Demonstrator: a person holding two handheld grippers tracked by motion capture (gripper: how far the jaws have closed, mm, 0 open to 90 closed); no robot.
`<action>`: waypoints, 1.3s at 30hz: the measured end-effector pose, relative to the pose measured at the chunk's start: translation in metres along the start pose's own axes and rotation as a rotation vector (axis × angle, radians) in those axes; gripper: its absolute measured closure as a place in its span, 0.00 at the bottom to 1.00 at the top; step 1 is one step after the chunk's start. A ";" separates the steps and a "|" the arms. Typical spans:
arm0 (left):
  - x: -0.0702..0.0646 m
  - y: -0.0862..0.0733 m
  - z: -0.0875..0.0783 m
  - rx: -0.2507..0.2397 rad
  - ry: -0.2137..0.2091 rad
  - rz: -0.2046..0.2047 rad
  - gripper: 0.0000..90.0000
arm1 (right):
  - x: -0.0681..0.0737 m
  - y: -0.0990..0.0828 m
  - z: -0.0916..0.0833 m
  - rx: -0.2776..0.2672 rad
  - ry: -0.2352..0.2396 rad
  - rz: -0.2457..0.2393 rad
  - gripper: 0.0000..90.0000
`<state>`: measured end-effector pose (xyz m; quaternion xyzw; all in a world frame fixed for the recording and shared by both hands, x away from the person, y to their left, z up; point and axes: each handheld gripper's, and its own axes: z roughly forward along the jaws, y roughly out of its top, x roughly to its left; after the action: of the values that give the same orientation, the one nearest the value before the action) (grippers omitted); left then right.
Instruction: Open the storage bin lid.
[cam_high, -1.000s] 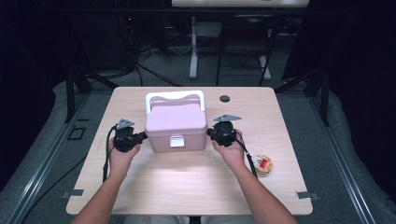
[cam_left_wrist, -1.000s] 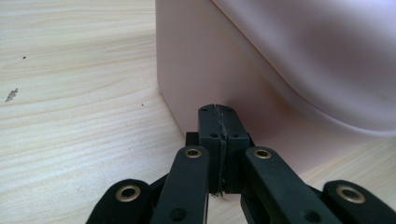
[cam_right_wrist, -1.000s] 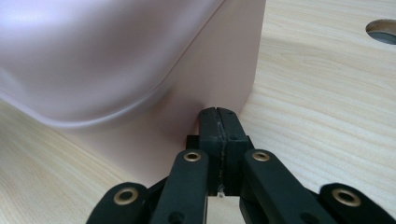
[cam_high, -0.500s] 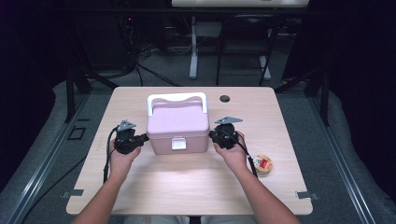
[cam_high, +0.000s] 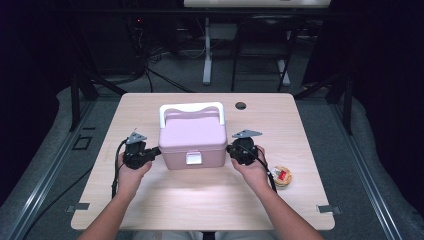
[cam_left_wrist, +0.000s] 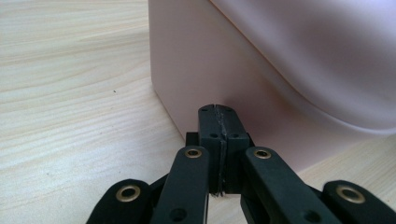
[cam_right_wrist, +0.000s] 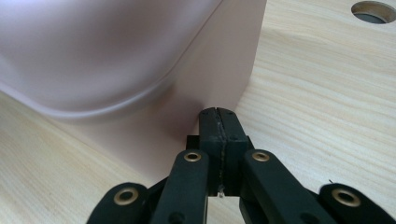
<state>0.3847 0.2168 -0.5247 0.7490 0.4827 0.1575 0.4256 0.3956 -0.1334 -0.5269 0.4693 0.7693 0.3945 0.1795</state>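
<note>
1. Two grippers flank a pink box that stands near the middle of a light wooden table, one at each end wall.
2. The pink box has a white handle lying back over its far edge and a white latch on the front wall that faces the person.
3. The left gripper has its jaws pressed together with nothing between them; in the left gripper view its tips meet the lower part of the box's end wall, close to the near corner.
4. The right gripper is likewise closed on nothing; in the right gripper view its joined tips sit against the lower wall of the box, under the curved overhang of the lid.
5. Whether the tips actually press on the walls or merely rest just beside them cannot be told.
6. Each gripper is held by a hand, and both forearms come in from the near edge of the table.
7. A small round container with a red mark lies on the table to the right of the right hand, apart from the box.
8. A round hole sits in the tabletop near the far edge, behind and to the right of the box.
</note>
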 end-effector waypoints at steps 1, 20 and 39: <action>-0.001 -0.001 0.000 -0.002 0.001 0.001 1.00 | 0.000 -0.001 -0.001 -0.001 -0.001 -0.006 1.00; -0.022 -0.014 -0.015 0.028 -0.036 0.027 1.00 | 0.009 -0.027 -0.032 -0.001 0.004 -0.022 1.00; -0.046 -0.035 -0.037 0.041 -0.082 0.054 1.00 | 0.018 -0.052 -0.063 0.005 0.024 -0.017 1.00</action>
<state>0.3183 0.2015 -0.5224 0.7762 0.4477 0.1281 0.4250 0.3157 -0.1585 -0.5266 0.4584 0.7764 0.3966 0.1724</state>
